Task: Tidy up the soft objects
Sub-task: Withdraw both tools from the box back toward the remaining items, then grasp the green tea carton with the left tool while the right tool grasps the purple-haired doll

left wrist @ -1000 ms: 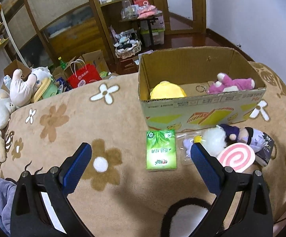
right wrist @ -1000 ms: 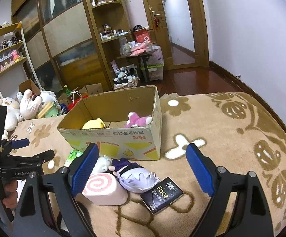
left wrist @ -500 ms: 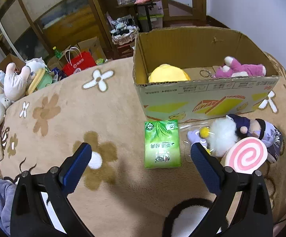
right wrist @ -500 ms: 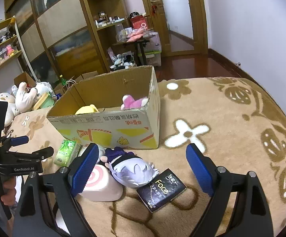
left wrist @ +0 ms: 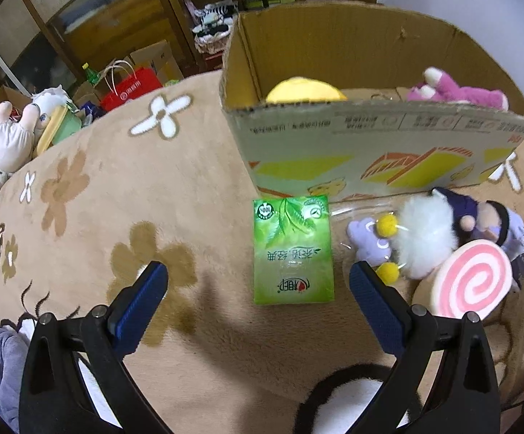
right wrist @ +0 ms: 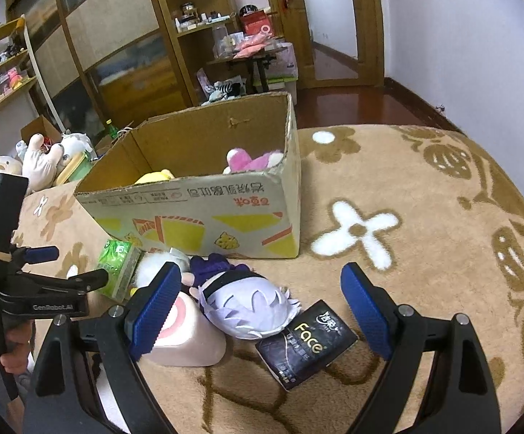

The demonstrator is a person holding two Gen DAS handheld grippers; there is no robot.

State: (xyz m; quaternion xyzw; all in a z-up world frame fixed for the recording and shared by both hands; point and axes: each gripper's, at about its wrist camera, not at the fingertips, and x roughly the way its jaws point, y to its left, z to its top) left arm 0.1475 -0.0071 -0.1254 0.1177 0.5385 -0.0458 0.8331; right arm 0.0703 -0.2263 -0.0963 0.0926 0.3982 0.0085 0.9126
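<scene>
A cardboard box [left wrist: 377,152] [right wrist: 204,217] on the brown blanket holds a yellow plush [left wrist: 305,90] and a pink plush [left wrist: 457,92]. In front of it lie a green tissue pack [left wrist: 292,249] [right wrist: 117,264], a white fluffy toy [left wrist: 421,238], a purple-haired doll [right wrist: 247,300], a pink swirl roll plush [left wrist: 470,284] [right wrist: 186,340] and a black Face packet [right wrist: 305,343]. My left gripper [left wrist: 258,289] is open, its jaws either side of the tissue pack's near end. My right gripper [right wrist: 258,296] is open over the doll.
Plush animals [left wrist: 5,137] lie at the blanket's left edge. A red bag [left wrist: 131,86], cartons and wooden shelving [right wrist: 135,54] stand beyond. A doorway [right wrist: 330,25] is at the back right. Flowered blanket [right wrist: 425,217] stretches right of the box.
Both grippers have moved forward and lower toward the items in front of the box. The left one now frames the green tissue pack. Both stay open.
</scene>
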